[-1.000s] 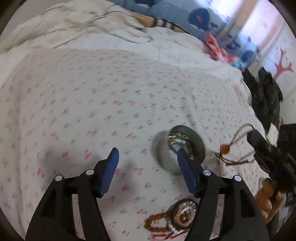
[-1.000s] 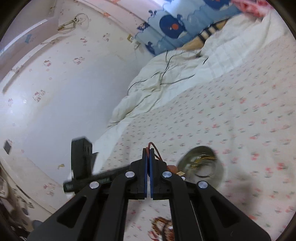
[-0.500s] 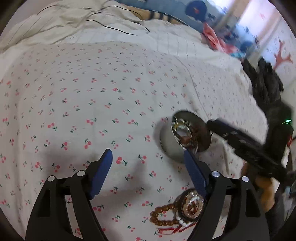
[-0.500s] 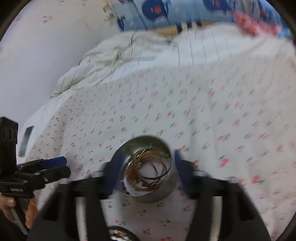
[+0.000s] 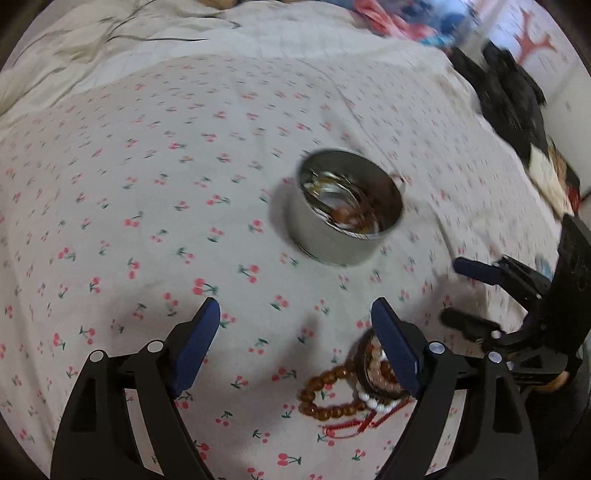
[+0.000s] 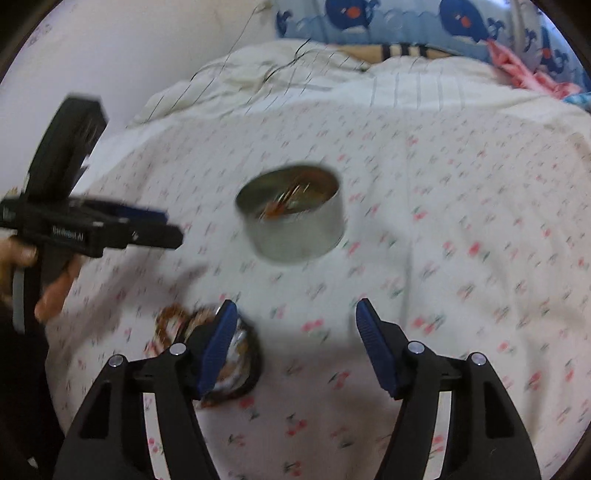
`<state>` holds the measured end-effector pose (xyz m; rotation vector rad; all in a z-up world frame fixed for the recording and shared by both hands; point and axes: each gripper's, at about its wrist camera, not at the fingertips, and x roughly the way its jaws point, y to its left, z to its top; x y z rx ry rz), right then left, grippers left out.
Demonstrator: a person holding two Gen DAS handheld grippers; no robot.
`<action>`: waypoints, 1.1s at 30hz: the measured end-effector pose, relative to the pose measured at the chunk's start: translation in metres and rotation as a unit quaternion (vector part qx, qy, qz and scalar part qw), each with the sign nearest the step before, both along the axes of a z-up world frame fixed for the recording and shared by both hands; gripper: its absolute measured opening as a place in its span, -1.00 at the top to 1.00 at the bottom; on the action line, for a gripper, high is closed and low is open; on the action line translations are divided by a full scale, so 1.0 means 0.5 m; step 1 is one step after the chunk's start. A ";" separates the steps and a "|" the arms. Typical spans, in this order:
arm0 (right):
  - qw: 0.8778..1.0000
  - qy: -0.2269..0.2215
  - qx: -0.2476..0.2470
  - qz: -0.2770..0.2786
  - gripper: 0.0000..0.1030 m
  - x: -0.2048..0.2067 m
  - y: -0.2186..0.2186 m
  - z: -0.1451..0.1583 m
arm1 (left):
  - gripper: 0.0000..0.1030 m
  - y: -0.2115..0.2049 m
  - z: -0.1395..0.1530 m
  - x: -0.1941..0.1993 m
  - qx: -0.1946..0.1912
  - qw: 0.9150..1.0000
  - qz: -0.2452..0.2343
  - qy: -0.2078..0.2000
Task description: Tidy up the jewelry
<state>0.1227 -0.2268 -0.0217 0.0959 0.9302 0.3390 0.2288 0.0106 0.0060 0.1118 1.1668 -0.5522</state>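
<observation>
A round metal tin [image 5: 347, 206] stands on the cherry-print bedsheet [image 5: 147, 192] and holds several bracelets and cords; it also shows in the right wrist view [image 6: 295, 218]. A small heap of jewelry lies nearer me: a brown bead bracelet [image 5: 325, 395], white beads and a red cord around a dark round piece. My left gripper [image 5: 295, 332] is open and empty, above the sheet just left of the heap. My right gripper [image 6: 295, 325] is open and empty, short of the tin, its left finger over the heap [image 6: 236, 369]. Each gripper shows in the other's view.
A rumpled white duvet [image 5: 110, 40] with a black cable lies at the far end of the bed. Black clothing [image 5: 509, 99] sits at the right edge. A blue whale-print pillow [image 6: 406, 18] lies by the wall.
My right gripper was shut on a red cord with a bead; it carried it over the tin, opened and pulled back. The cord now lies in the tin. My left gripper drew back slightly.
</observation>
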 end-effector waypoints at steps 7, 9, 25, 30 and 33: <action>0.995 0.035 -0.055 0.073 0.36 -0.011 0.072 -0.031 | -0.56 0.006 -0.009 0.000 0.009 1.000 0.007 0.004; 0.994 0.050 -0.058 0.083 0.37 -0.014 0.074 -0.037 | -0.56 0.010 -0.011 0.002 0.011 1.000 0.009 0.006; 0.993 0.077 0.003 0.093 0.77 -0.013 0.042 -0.032 | -0.56 -0.008 -0.018 -0.001 0.028 1.000 0.002 0.002; 0.994 0.067 0.040 0.079 0.82 -0.009 0.017 -0.012 | -0.56 -0.006 -0.020 0.000 0.029 1.000 0.003 0.002; 0.995 0.059 0.051 0.067 0.82 -0.009 0.005 -0.001 | -0.56 -0.007 -0.020 0.000 0.028 1.000 0.001 0.003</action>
